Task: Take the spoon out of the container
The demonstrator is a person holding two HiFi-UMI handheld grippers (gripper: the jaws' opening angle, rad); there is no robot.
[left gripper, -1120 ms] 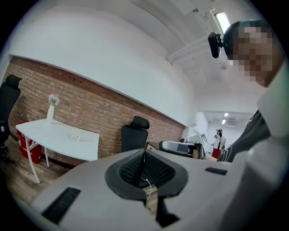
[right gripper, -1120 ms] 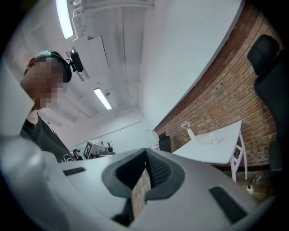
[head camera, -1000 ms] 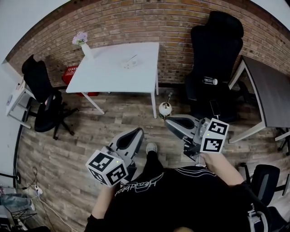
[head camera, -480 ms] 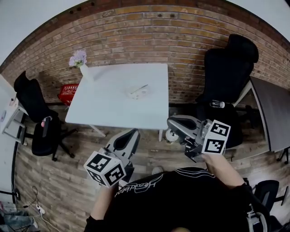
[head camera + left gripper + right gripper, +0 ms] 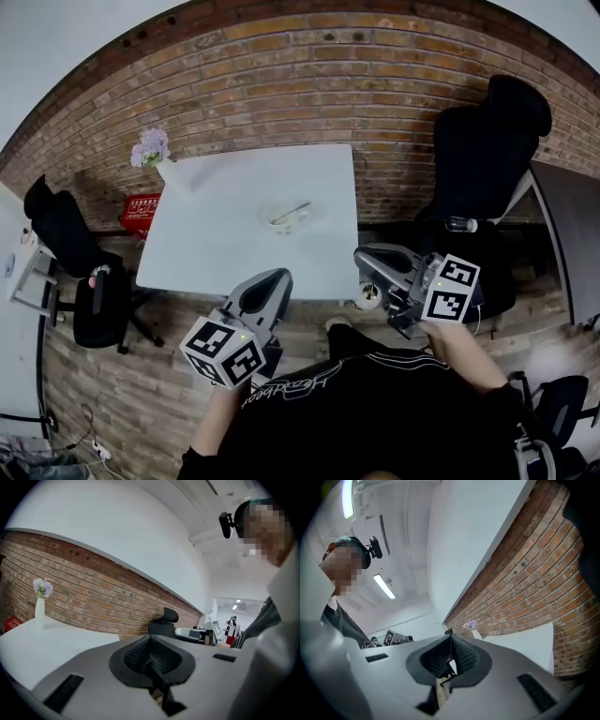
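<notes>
A small pale container (image 5: pixel 285 221) stands on the white table (image 5: pixel 216 244), with a spoon (image 5: pixel 293 211) lying across its rim, handle to the right. My left gripper (image 5: pixel 269 284) hovers near the table's front edge, shut and empty. My right gripper (image 5: pixel 367 260) is held off the table's front right corner, jaws shut with nothing between them. In the left gripper view the left gripper (image 5: pixel 151 641) points over the table at the brick wall. In the right gripper view the right gripper (image 5: pixel 451 641) has its pads pressed together and points up along the wall.
A white vase with purple flowers (image 5: pixel 157 157) stands at the table's back left corner. Black office chairs stand at the left (image 5: pixel 80 272) and right (image 5: pixel 487 159). A grey desk (image 5: pixel 574 234) is at the far right. A red crate (image 5: pixel 141 211) sits by the brick wall.
The head view has moved closer to the table, which now looks larger and nearer. Both grippers have come forward toward its front edge and stay shut.
</notes>
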